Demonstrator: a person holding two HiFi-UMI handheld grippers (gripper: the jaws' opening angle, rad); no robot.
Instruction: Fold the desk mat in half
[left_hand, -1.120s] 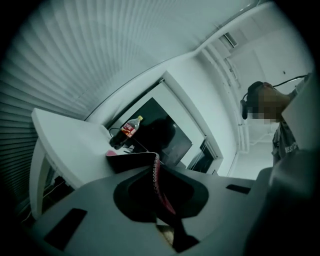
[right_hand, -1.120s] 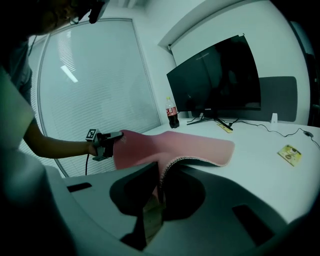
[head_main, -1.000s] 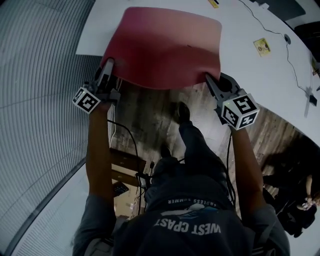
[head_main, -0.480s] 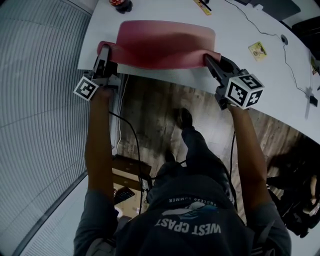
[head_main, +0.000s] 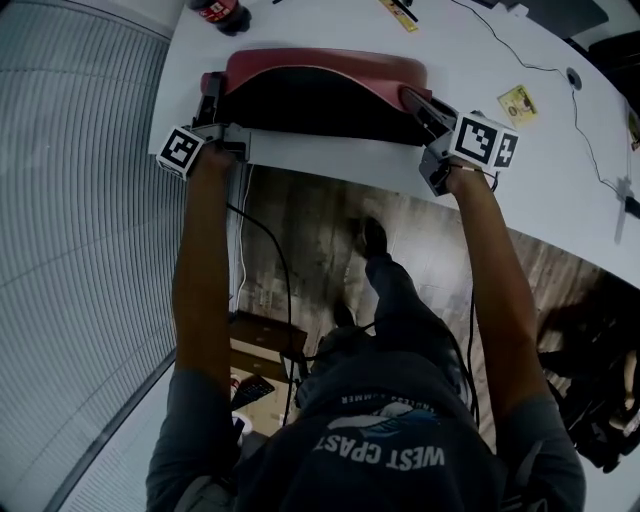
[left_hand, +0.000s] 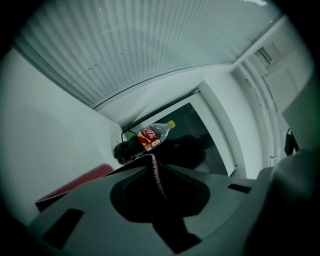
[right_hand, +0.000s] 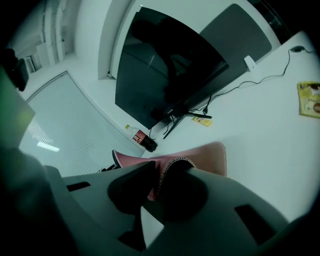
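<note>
The desk mat (head_main: 325, 63) lies on the white table (head_main: 330, 160), pink on one face and black on the other. Its near half is lifted and carried over, so the black underside (head_main: 320, 108) faces up. My left gripper (head_main: 211, 88) pinches the mat's left corner, and the stitched edge (left_hand: 156, 175) runs between its jaws. On the opposite corner, my right gripper (head_main: 416, 101) holds the mat; the stitched edge (right_hand: 162, 177) sits between its jaws, which have just been opening a little. Pink mat (right_hand: 202, 157) shows beyond them.
A cola bottle (head_main: 222, 12) lies just beyond the mat's far left corner, seen also as the bottle (left_hand: 151, 136). A yellow card (head_main: 518, 97), a thin cable (head_main: 540, 62) and a dark monitor (right_hand: 170, 65) sit to the right and beyond. The table's near edge is under my wrists.
Both grippers have moved away from me across the table, carrying the mat's near edge up and over. The pink face has turned under and the black underside now shows.
</note>
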